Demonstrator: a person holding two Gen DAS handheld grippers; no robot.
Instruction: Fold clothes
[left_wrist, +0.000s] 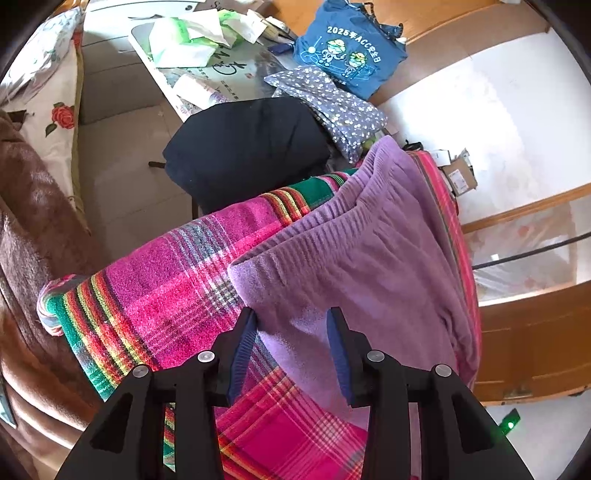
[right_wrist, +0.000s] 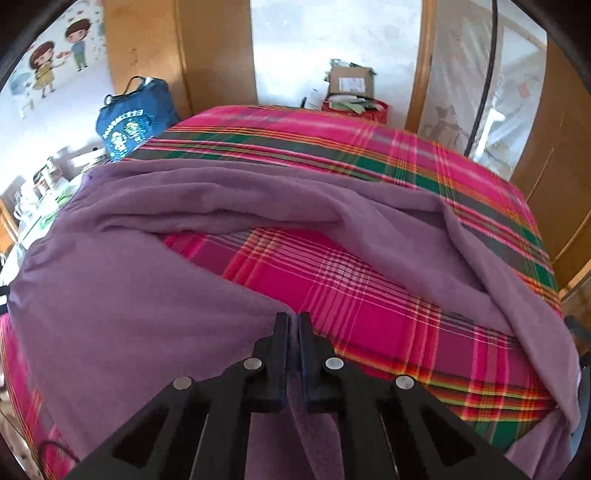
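Surface: we see a pink plaid cloth covering the table.
Garment: purple trousers lie spread on it.
Left gripper: our jaws stand apart over the waistband.
Right gripper: our jaws pinch the purple fabric.

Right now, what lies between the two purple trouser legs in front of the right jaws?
Bare plaid blanket: the purple trousers split around it, nothing else lying there. That shows in the right wrist view.
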